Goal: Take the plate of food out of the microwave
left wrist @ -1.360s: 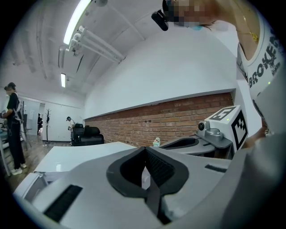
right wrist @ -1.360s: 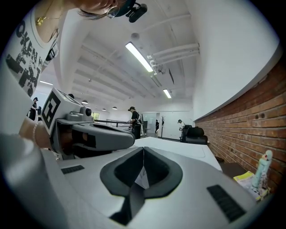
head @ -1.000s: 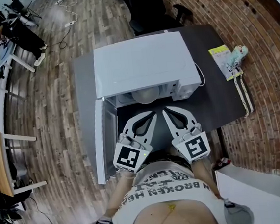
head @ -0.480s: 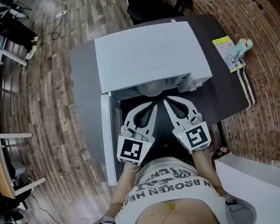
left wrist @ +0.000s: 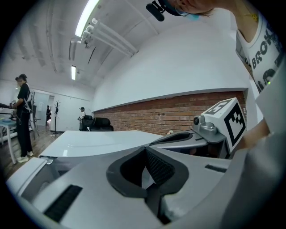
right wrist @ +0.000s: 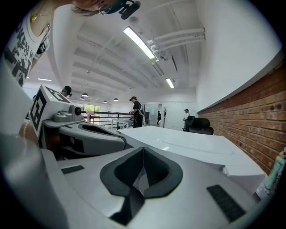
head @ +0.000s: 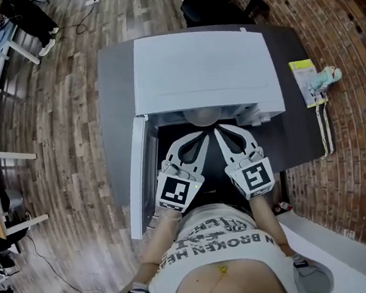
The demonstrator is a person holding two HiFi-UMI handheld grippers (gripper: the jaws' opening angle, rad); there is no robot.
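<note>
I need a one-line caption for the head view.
Left gripper and right gripper, both shut, point at the plate in the open white microwave on a dark table.

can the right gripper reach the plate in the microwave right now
Probably yes: the door hangs open and the plate shows at the opening just ahead of the right gripper, nothing between. Its jaws are shut, though.

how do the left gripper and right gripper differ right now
Position: the left gripper sits beside the microwave's open door; the right gripper sits on the side away from it.
Pose: in the head view the left gripper slants toward the right and the right gripper slants toward the left, so their tips converge.
Shared: both are shut with nothing between the jaws, and both point at the pale plate in the microwave opening.
</note>
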